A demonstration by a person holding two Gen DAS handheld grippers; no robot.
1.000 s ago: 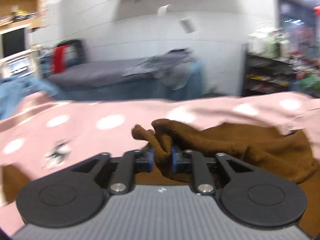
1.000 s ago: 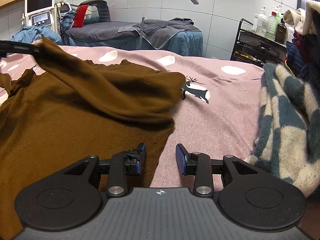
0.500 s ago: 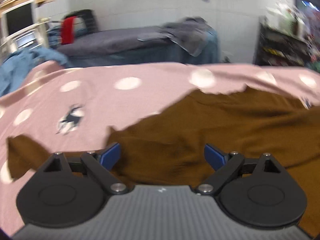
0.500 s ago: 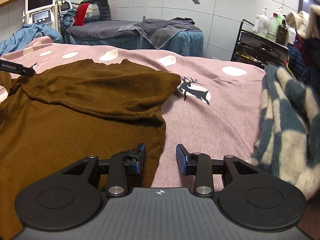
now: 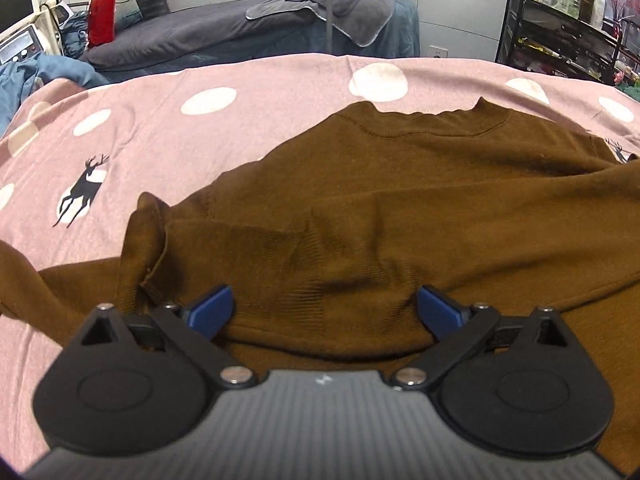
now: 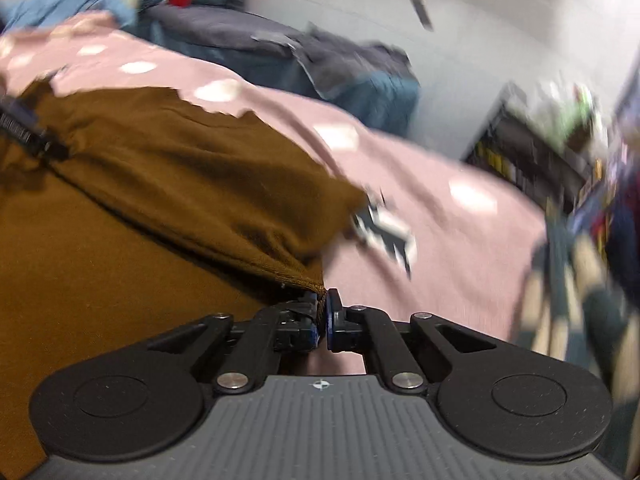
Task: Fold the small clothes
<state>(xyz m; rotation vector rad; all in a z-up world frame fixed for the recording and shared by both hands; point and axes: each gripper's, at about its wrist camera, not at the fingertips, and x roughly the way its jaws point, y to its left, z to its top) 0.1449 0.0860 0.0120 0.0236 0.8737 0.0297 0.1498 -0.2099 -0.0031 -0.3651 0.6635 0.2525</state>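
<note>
A brown sweater (image 5: 400, 184) lies spread on the pink dotted bedsheet (image 5: 160, 128), neckline at the far side, with one sleeve folded across its body. My left gripper (image 5: 326, 308) hovers low over the sleeve's ribbed cuff. Its jaws are opening wide; the cuff lies between the blue pads (image 5: 212, 306) without being pressed. In the blurred right wrist view my right gripper (image 6: 323, 304) is shut on the corner of the folded brown sweater (image 6: 180, 168). The left gripper (image 6: 20, 128) shows at that view's left edge.
A blue-and-cream checked blanket (image 6: 560, 280) is heaped at the right of the sheet. Beyond the bed stand a massage bed with grey towels (image 5: 240, 28), a black rack of bottles (image 5: 560, 20) and blue cloth (image 5: 40, 76) at far left.
My left gripper let go of the sleeve cuff, opened wide and sank toward the sweater. The sleeve now lies across the body. My right gripper shut on the sweater's corner and tilted.
</note>
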